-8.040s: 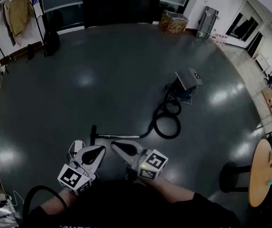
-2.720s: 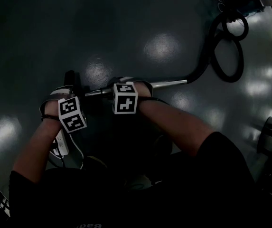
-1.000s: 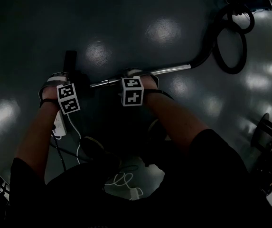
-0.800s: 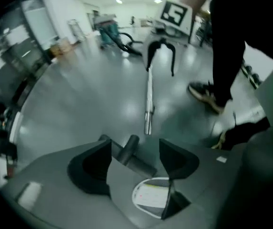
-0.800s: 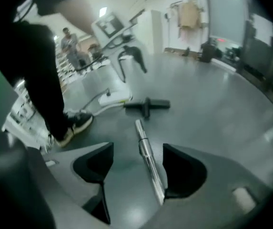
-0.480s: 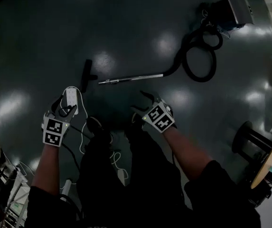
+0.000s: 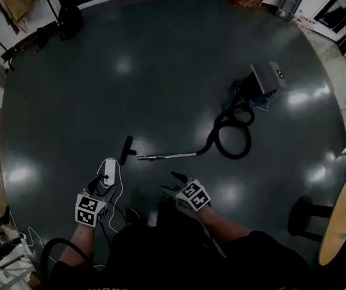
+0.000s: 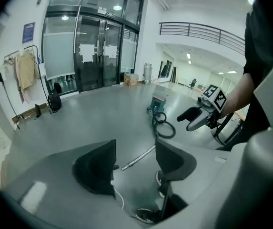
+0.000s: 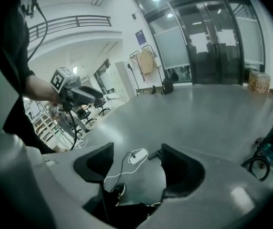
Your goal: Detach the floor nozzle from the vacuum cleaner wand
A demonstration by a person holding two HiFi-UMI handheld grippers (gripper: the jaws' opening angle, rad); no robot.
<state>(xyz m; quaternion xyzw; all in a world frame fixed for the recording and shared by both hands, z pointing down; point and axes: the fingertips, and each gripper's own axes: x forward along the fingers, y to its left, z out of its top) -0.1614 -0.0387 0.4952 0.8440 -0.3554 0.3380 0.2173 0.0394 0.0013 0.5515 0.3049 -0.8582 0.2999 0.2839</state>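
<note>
nozzle: the floor nozzle [image 7: 127,150] lies on the dark floor. There's a thin gap between it and the wand [image 7: 168,156] tip, so I'd call it already off.
nozzle axis: a short black bar running roughly 12-to-6 in the head view, square across the wand's end.
wand axis: pretty much 9-to-3. The bare tip points to 9, straight at the nozzle, and the other end runs into the hose [image 7: 233,139] at 3. The hose loops up toward the vacuum body [image 7: 264,80].
from left gripper [image 7: 96,189]: the nozzle is at about 1 o'clock, with a white box on a cable [image 7: 108,171] lying between them.
from right gripper [image 7: 173,183]: the nozzle is at about 10 o'clock and the wand is dead ahead at 12.
nearer hand: close call for the nozzle, maybe left by a hair. The right one is clearly nearer the wand.
left jaws: apart and just been closing a little. Nothing is in them, only floor and wand far beyond.
right jaws: wide, empty.
height: both are held up by the body, well off the floor, so I'd guess nothing's left to pull.
</note>
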